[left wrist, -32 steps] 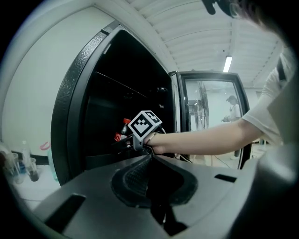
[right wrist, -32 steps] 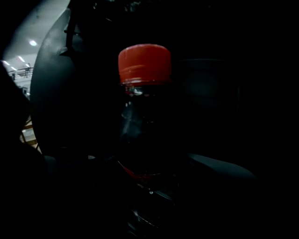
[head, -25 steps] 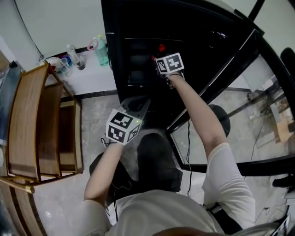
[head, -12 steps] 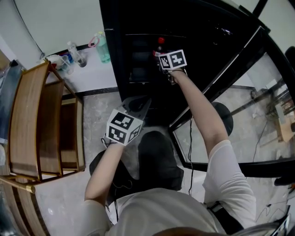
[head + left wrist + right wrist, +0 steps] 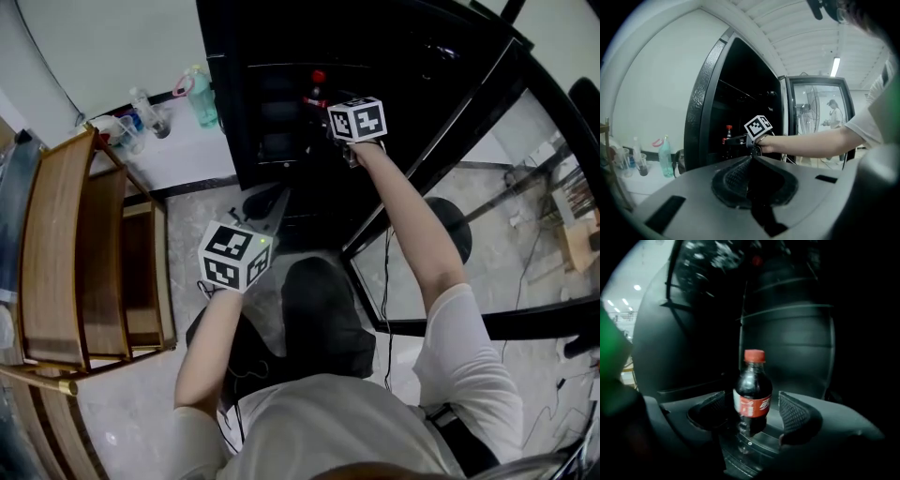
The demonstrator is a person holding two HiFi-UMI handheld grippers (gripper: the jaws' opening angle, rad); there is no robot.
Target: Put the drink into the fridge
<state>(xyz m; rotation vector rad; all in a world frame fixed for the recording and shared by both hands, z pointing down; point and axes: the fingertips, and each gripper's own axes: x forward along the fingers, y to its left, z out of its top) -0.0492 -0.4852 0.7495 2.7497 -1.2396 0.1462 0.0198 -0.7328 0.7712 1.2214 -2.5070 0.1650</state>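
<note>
Cola bottle stands upright inside the dark fridge, red cap on top. It sits between the jaws of the right tongs, which are opening, with a gap visible on one side. Left tongs pressed together, empty, outside the fridge.

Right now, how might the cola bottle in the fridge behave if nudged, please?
The cola bottle stands upright, tall and narrow, so a side nudge could tip it. It looks full of dark liquid, so probably heavy for its size. Its round body would likely roll if toppled.
</note>
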